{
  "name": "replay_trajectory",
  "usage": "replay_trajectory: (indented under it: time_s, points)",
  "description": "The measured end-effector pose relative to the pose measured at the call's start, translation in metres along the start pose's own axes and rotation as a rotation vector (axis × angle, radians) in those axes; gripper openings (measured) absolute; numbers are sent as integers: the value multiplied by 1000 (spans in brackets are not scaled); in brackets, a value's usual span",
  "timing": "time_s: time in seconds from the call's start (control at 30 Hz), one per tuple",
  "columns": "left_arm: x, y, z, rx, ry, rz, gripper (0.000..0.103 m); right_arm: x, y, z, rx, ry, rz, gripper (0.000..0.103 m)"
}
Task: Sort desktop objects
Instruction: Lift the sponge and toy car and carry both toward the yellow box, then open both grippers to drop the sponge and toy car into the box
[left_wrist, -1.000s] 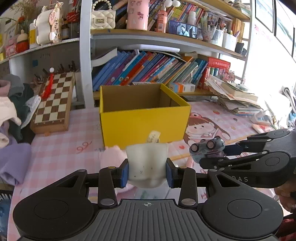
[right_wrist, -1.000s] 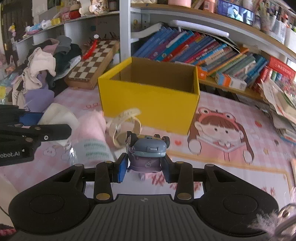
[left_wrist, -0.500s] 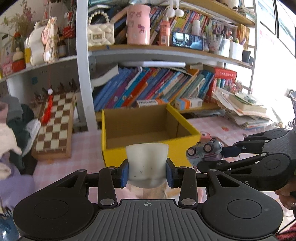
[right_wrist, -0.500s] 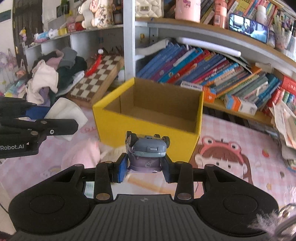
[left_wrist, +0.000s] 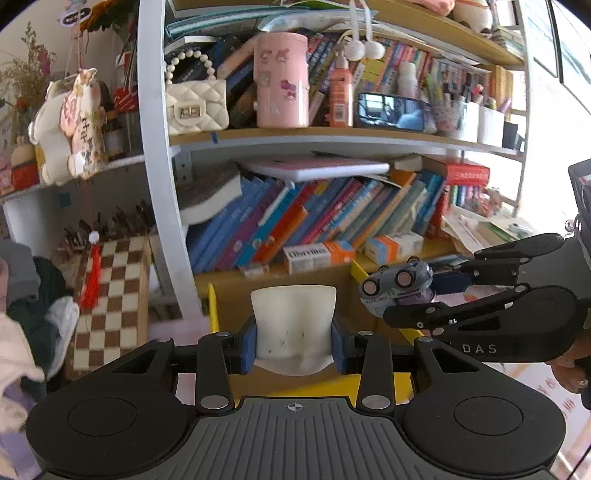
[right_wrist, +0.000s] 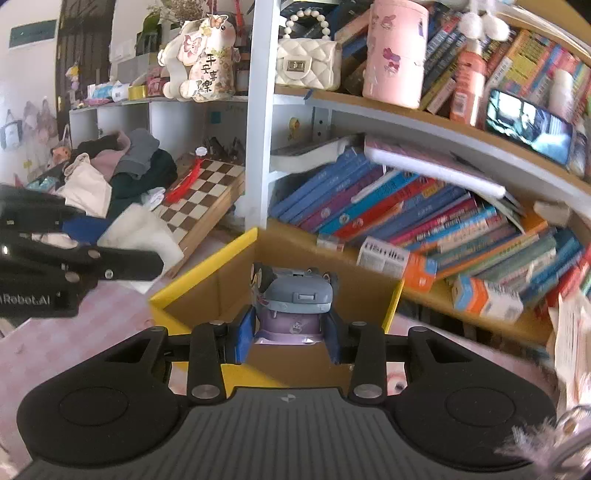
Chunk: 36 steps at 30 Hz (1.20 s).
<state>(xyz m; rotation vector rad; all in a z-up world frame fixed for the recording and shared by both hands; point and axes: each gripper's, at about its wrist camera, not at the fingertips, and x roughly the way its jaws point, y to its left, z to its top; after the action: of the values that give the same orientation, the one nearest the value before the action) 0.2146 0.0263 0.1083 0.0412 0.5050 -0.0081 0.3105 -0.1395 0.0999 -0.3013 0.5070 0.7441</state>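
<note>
My left gripper (left_wrist: 293, 339) is shut on a white cup-like object (left_wrist: 293, 325), held above the near edge of the open yellow cardboard box (left_wrist: 212, 306). My right gripper (right_wrist: 291, 336) is shut on a small grey-and-purple toy car (right_wrist: 295, 310), held over the same box (right_wrist: 207, 269). The right gripper with the car also shows in the left wrist view (left_wrist: 399, 288), to the right of the cup. The left gripper also shows at the left in the right wrist view (right_wrist: 110, 254).
A bookshelf with leaning books (left_wrist: 314, 221) stands right behind the box. A chessboard (left_wrist: 114, 295) leans at the left beside a pile of clothes (right_wrist: 122, 162). A pink cup (left_wrist: 282, 81) and a white purse (left_wrist: 195, 103) sit on the upper shelf.
Both grippers have risen and moved forward with their objects, from in front of the box to over it. The pink sock and table surface have dropped out of view.
</note>
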Motion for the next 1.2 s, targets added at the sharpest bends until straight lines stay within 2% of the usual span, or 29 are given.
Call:
replay_trajectory:
  time_s: [0.17,0.4,0.77,1.0,1.2]
  points:
    - [33,5,14,19,14,45,37,37,-17,14,-75,22,7,37]
    - [94,5,10,32,120,77,37,99,-34,13,-138,117,51,37]
    - [176,8,0,108,276,85,37,181,-33,0,-336,279,127,37]
    - [214,6,-10,183,379,64,37,216,-26,-9,-472,412,151,37]
    - [224,6,-18,177,429,48,37,227,-26,-15,-506,481,160,37]
